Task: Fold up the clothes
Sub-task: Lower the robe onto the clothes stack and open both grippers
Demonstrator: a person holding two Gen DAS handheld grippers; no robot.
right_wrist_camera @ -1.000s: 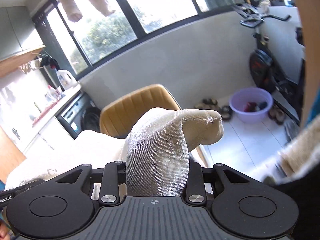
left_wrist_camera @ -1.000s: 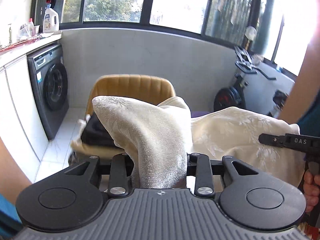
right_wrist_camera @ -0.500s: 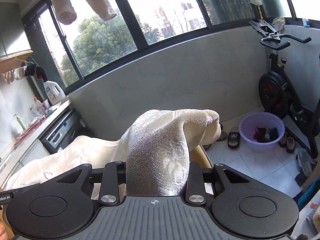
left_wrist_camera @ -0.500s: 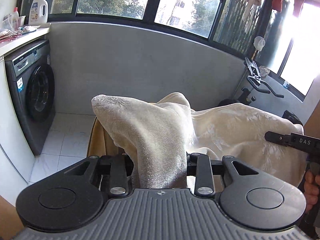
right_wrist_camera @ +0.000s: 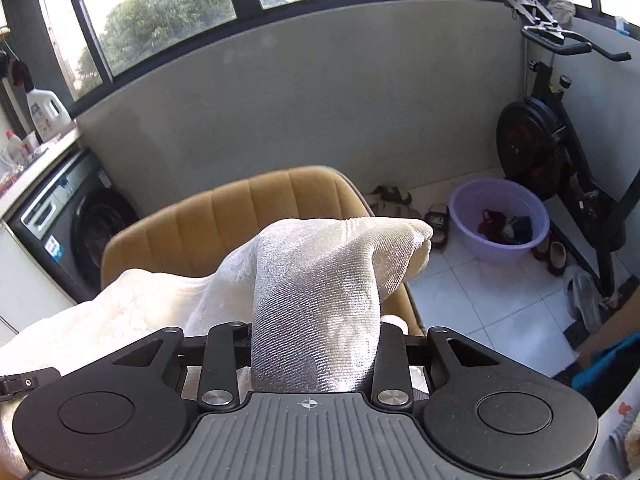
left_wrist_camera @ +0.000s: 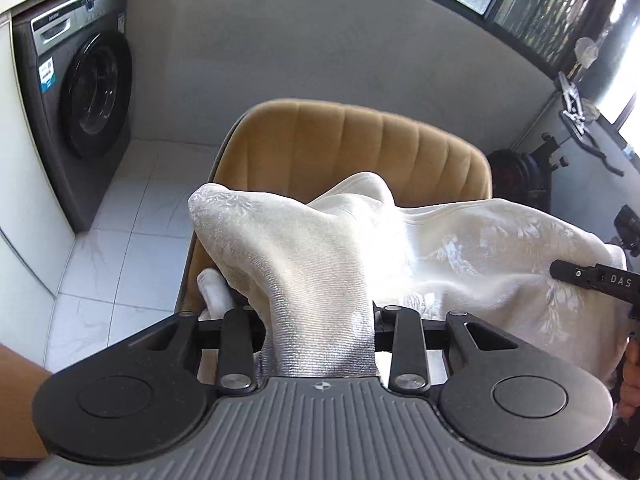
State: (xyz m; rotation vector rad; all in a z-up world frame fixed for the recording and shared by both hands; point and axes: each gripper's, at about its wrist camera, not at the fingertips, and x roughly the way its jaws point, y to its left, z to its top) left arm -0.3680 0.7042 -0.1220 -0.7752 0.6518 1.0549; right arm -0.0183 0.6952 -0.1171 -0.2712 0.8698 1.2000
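Both grippers, left gripper and right gripper, clamp the cream garment, carrying it toward the chair at twelve o'clock; laying it flat likely comes next.

Claw fingertips under cream garment

A white tiled floor carries a tan padded chair, a lilac basin of clothes and scattered slippers.
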